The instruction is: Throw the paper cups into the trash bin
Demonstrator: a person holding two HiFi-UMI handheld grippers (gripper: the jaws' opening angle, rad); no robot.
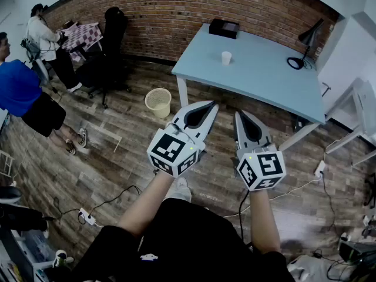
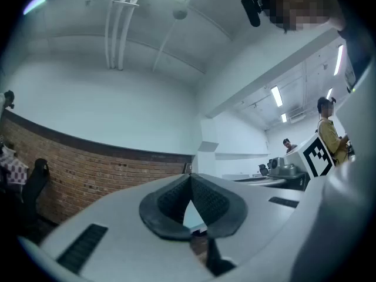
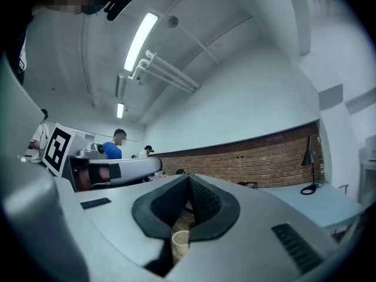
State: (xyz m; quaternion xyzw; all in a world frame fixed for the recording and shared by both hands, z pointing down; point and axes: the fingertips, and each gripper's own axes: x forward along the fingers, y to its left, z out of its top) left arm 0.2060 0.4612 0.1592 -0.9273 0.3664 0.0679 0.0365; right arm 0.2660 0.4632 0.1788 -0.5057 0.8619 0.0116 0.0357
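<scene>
With my left gripper (image 1: 208,106) and right gripper (image 1: 239,115) both pressed together and empty, I should approach the paper cup (image 1: 226,57) standing far off on the counter (image 1: 264,81), spread one early, then pinch gently before the floor trash bin (image 1: 158,103).
</scene>
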